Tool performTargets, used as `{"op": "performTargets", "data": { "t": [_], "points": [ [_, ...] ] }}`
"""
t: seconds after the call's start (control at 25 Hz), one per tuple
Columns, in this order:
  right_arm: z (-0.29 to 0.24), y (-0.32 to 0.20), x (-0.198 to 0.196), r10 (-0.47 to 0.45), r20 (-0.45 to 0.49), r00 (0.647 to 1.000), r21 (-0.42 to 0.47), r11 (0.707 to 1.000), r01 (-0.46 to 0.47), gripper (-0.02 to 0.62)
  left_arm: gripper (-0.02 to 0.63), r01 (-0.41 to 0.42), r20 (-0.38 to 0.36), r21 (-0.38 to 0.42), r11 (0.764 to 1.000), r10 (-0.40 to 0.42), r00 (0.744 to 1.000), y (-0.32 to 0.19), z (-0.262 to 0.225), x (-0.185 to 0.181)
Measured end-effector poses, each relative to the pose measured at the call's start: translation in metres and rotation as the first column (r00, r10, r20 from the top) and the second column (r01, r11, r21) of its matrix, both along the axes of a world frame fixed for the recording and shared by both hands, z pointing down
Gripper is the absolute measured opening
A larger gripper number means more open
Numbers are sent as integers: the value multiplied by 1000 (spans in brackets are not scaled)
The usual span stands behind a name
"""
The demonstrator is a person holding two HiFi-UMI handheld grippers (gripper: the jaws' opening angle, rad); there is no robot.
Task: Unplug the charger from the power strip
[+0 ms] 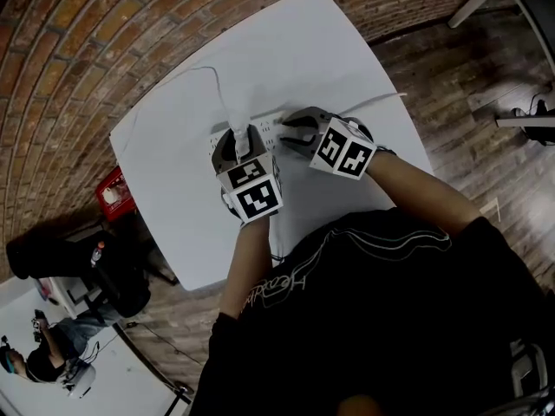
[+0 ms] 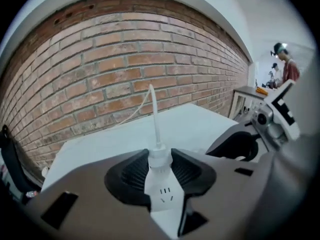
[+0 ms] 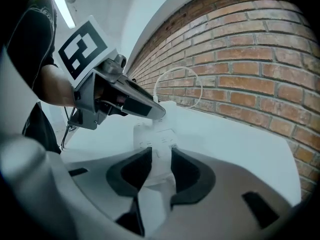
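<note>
On the white table (image 1: 329,50) lies a white power strip (image 1: 267,128). A white charger (image 2: 158,159) is plugged into its top, and its thin cable (image 1: 217,85) runs away toward the brick wall. My left gripper (image 1: 238,141) (image 2: 160,168) is shut on the charger from above, a black pad on each side of it. The strip's socket face (image 2: 164,196) shows just below the pads. My right gripper (image 1: 295,133) (image 3: 161,166) is shut on the strip's other end (image 3: 155,139). In the right gripper view the left gripper (image 3: 142,106) reaches down onto the far end of the strip.
A second white cord (image 1: 377,102) trails off to the table's right edge. A brick wall (image 2: 125,59) stands behind the table. Beside the table's left edge, on the wooden floor, are a red crate (image 1: 113,193) and a black bag (image 1: 52,254). Another person (image 1: 52,345) is at the lower left.
</note>
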State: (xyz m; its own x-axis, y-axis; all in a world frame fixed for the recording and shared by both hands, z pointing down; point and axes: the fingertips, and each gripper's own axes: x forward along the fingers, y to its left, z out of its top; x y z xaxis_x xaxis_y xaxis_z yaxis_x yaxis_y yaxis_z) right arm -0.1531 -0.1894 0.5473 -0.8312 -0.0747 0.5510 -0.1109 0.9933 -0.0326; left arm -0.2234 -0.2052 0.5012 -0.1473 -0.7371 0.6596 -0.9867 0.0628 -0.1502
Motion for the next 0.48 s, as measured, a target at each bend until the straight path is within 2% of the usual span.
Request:
{"op": "performTargets", "data": {
  "t": [0.08,0.2,0.28,0.36,0.48],
  "points": [
    [0,1,0,-3,-3,1000,-5,1000,3,103,137,-7,-1,7,1000,7,1000,-1,-1,2],
    [1,2,-1,-4,-4,1000,-6,1000,4,103,135,43,-153,4,999,-42,987,-1,2,-6],
    [2,3,-2,-5,-3,1000,-2,1000,5,103,135,63,-207,-4,998,-62,976,0,4,-10],
    [2,3,-3,-1,6,1000,1,1000,1,103,135,54,-182,-4,999,-53,982,0,4,-10],
    [1,1,-3,2,4,1000,-4,1000,-2,103,135,15,-72,3,1000,-15,997,-1,0,-5]
  ]
}}
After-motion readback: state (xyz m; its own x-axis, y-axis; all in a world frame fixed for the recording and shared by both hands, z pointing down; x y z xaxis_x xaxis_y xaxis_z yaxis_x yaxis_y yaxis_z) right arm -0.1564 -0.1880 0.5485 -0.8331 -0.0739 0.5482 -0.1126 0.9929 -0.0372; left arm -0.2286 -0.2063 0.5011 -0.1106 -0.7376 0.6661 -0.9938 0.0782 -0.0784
